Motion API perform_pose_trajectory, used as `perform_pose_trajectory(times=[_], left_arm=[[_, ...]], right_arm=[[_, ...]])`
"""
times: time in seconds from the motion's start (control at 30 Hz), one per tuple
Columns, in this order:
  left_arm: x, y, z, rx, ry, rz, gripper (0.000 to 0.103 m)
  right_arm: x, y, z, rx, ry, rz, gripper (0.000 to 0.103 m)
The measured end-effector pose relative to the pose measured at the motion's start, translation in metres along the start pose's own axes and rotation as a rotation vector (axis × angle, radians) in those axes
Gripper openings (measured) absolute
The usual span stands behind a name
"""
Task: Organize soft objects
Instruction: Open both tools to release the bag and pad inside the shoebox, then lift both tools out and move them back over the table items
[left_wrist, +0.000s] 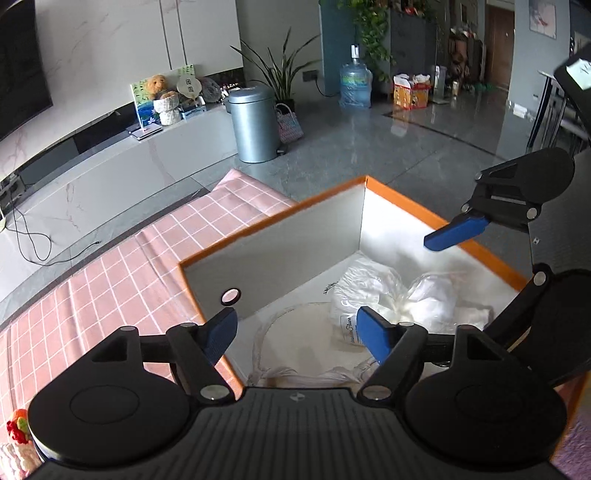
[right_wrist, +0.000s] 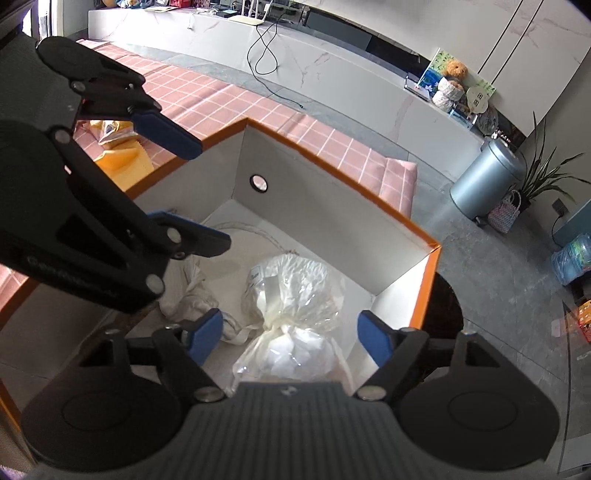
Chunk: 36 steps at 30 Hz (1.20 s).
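Hovering over an orange-edged box (left_wrist: 402, 201), both grippers stand released with nothing between their blue pads. From the left wrist view, the left gripper (left_wrist: 295, 334) spreads its fingers wide above the box floor, and the right gripper (left_wrist: 456, 230) reaches in from the right edge, one blue finger over the far orange rim. From the right wrist view, the right gripper (right_wrist: 291, 338) is parted above a clear plastic bag of white soft goods (right_wrist: 291, 295), which lies on the white floor of the box, near the corner on the right. The pads do not touch the bag. Beside it, toward the left, lies a crumpled cream cloth bag (right_wrist: 188, 295) with a rope-like cord curving toward the wall that has a round finger hole (right_wrist: 258, 182). The left gripper (right_wrist: 192, 192) comes in from the left of that view, also spread, one finger over the rim and one over the box interior.

The box sits on a pink checked tablecloth (right_wrist: 207, 96). On that cloth, behind the left gripper, lie yellow soft items (right_wrist: 118, 155). A grey pedal bin (left_wrist: 255, 123) stands on the floor beyond.
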<state>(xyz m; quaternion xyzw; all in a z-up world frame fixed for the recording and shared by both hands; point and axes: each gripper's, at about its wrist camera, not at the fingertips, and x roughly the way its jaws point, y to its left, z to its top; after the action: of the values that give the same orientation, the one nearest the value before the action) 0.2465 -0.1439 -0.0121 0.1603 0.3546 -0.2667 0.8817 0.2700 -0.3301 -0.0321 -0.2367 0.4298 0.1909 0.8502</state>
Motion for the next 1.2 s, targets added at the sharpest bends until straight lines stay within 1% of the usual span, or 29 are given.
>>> perform_pose_trajectory(times=[0.07,0.13,0.3,0.4,0.53,0.6,0.7,0.77,0.83,0.9,0.97,1.1,1.2], left_arm=[[-0.007,0.003,0.003,-0.014,-0.003,-0.004,0.087],[-0.016,0.004,0.004,-0.025,-0.014,-0.004,0.087],[-0.041,0.009,0.001,-0.074,-0.072,-0.003,0.087],[-0.062,0.013,-0.009,-0.111,-0.156,0.003,0.087],[-0.087,0.017,-0.028,-0.146,-0.273,0.039,0.087],[-0.101,0.019,-0.038,-0.168,-0.328,0.070,0.085],[-0.119,0.024,-0.052,-0.212,-0.387,0.119,0.085],[-0.130,0.029,-0.063,-0.241,-0.416,0.146,0.083],[-0.141,0.034,-0.074,-0.274,-0.428,0.163,0.082],[-0.149,0.040,-0.085,-0.309,-0.432,0.183,0.082],[-0.158,0.045,-0.098,-0.336,-0.440,0.215,0.082],[-0.168,0.054,-0.122,-0.369,-0.425,0.271,0.082],[-0.172,0.063,-0.142,-0.413,-0.410,0.297,0.082]], right_arm=[[-0.008,0.001,0.001,-0.001,-0.008,-0.007,0.083],[-0.017,0.000,0.003,0.001,-0.027,-0.031,0.086],[-0.043,0.005,0.000,0.067,-0.110,-0.108,0.088],[-0.060,0.013,-0.004,0.120,-0.178,-0.161,0.089],[-0.078,0.031,-0.012,0.178,-0.270,-0.187,0.089],[-0.084,0.044,-0.015,0.195,-0.312,-0.198,0.089],[-0.091,0.066,-0.016,0.219,-0.362,-0.214,0.089],[-0.096,0.081,-0.016,0.247,-0.387,-0.203,0.089],[-0.100,0.097,-0.018,0.267,-0.419,-0.191,0.091],[-0.103,0.115,-0.018,0.279,-0.453,-0.197,0.092],[-0.106,0.130,-0.019,0.301,-0.480,-0.194,0.092],[-0.105,0.159,-0.022,0.353,-0.541,-0.166,0.092],[-0.098,0.177,-0.021,0.417,-0.566,-0.138,0.092]])
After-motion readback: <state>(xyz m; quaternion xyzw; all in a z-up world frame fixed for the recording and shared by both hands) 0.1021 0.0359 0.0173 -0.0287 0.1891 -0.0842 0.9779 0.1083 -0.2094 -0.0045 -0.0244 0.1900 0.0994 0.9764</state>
